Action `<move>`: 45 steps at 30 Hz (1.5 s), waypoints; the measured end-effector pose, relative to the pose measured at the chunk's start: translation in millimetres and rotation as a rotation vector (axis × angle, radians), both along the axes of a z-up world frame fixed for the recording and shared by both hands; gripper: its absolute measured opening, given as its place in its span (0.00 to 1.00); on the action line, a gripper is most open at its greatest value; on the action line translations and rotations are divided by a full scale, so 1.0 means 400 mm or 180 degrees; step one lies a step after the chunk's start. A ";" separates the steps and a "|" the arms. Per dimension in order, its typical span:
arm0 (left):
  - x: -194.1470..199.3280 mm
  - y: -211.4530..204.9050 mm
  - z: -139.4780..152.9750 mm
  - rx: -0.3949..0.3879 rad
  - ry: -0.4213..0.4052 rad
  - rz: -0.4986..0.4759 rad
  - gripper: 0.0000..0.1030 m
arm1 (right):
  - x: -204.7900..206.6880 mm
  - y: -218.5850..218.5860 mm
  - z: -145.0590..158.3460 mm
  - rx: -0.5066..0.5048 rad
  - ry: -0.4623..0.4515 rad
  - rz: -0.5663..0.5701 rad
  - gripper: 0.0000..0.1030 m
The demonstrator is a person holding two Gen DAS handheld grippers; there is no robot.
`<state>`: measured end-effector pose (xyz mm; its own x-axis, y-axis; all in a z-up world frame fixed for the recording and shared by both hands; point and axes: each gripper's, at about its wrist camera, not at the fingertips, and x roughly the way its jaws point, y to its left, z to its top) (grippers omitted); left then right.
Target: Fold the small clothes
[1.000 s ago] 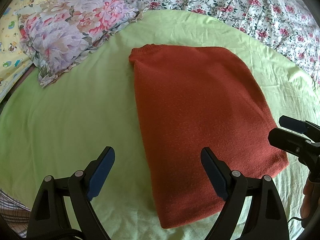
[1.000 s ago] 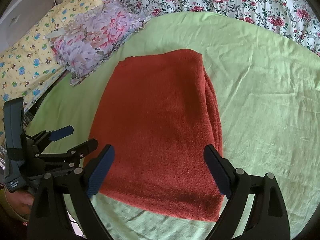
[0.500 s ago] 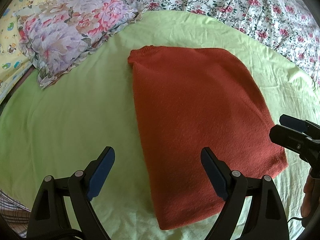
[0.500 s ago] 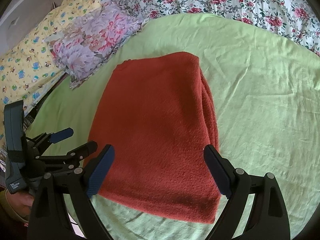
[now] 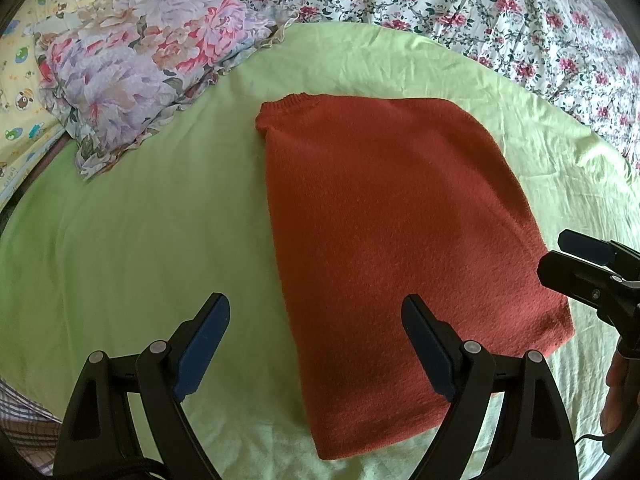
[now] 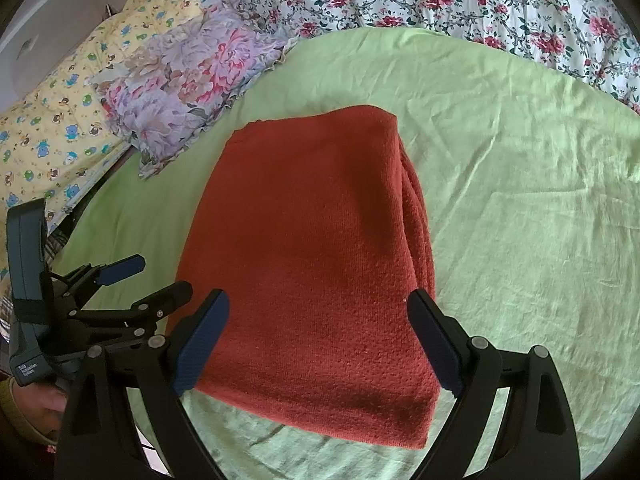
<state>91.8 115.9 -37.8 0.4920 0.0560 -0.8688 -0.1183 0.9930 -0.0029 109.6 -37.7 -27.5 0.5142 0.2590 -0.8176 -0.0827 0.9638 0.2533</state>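
A rust-red knitted sweater [image 5: 384, 216] lies folded into a thick, roughly rectangular bundle on a pale green sheet [image 5: 132, 216] spread over the bed. Its surface is a fine, nubbly knit, and a narrow ribbed edge shows at the far left corner of the bundle. In the right wrist view the stacked layers of the fold show as soft rounded ridges along the sweater's right side. The left gripper [image 5: 316, 344] hovers with its jaws spread wide and nothing between them; the near left corner of the sweater lies ahead of it, with the left finger over bare sheet and the right finger over the knit. The right gripper [image 6: 318, 342] is likewise spread wide and empty, and the near end of the sweater sits directly ahead, spanning almost the whole gap between its blue-padded fingers. Each gripper is black with matte dark blue pads. The green sheet is lightly creased, most of all to the right of the right gripper. Beyond the sweater to the left rests a frilled cushion [image 5: 140, 64] in a lilac and pink flower print, and a white bedspread [image 5: 500, 12] with small red roses lies farther back.
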 end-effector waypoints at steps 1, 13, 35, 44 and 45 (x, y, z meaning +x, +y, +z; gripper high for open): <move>0.000 0.000 0.001 0.0000 0.0000 -0.0003 0.86 | 0.002 -0.001 0.001 0.0002 -0.0001 -0.0001 0.88; 0.001 -0.004 0.001 0.0001 -0.0001 -0.0006 0.86 | 0.002 -0.001 0.000 0.0002 -0.0002 -0.0015 0.88; 0.007 0.000 -0.004 -0.0003 0.0009 0.0008 0.86 | 0.007 -0.007 0.005 0.0024 -0.0004 -0.0035 0.88; 0.014 0.000 -0.003 0.0054 0.0000 0.0015 0.86 | 0.015 -0.010 0.001 0.0037 -0.0002 -0.0072 0.88; 0.017 0.002 -0.004 0.0051 0.0007 0.0026 0.86 | 0.017 -0.010 0.001 0.0036 -0.0004 -0.0075 0.88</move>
